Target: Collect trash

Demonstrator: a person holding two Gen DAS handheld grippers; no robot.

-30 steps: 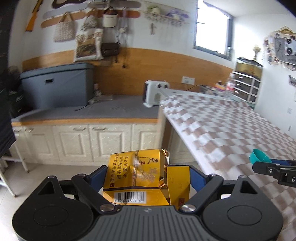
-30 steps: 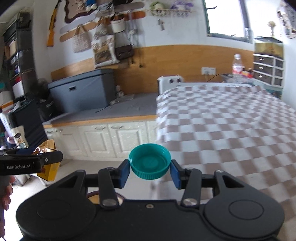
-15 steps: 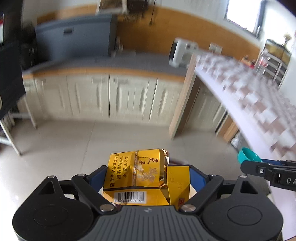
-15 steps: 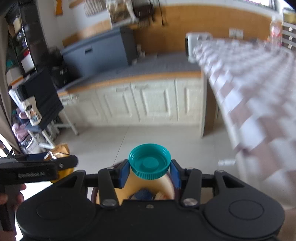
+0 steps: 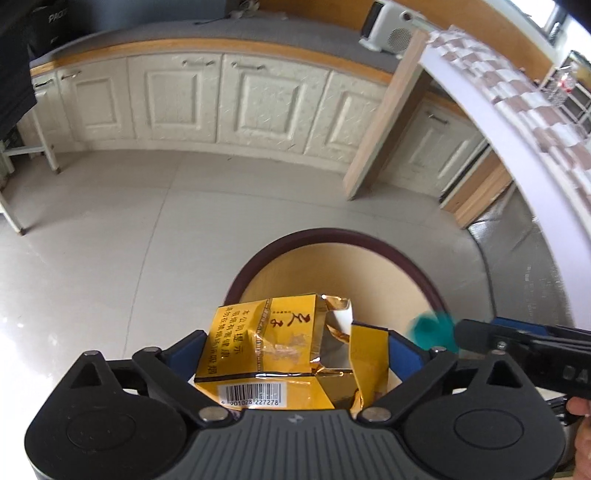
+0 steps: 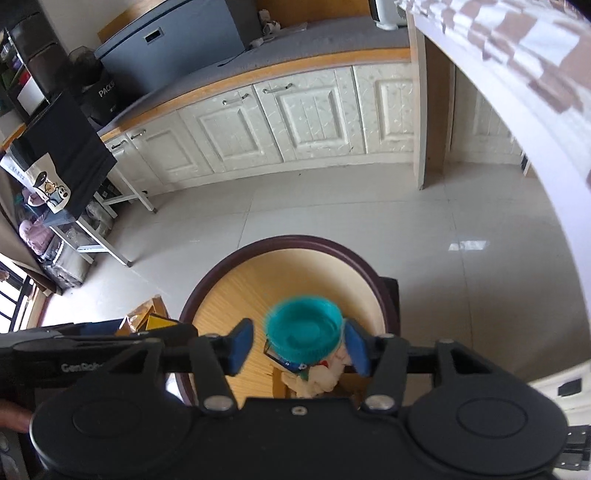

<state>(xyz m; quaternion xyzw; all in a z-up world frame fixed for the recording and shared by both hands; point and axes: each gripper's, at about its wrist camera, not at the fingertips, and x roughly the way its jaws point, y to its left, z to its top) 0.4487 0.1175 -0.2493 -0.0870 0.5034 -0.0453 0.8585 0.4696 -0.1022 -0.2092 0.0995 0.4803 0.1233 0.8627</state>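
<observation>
Your left gripper (image 5: 295, 350) pinches the yellow cigarette pack (image 5: 273, 343) above the waste bin (image 6: 280, 247); your right gripper (image 6: 299, 341) is spread, the blurred teal bottle cap (image 6: 304, 332) between its fingers.

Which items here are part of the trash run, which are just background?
Job:
- yellow cigarette pack, in left hand-held gripper
- teal cap, between opened fingers of right hand-held gripper
- bin below both

Background:
- cabinets
- white heater
- checkered table

- left gripper (image 5: 295, 350): black body, ribbed grey centre plate, blue finger pads, silver pivot screws
- right gripper (image 6: 298, 341): black, blue pads, white "genrob" lettering on the other unit
</observation>
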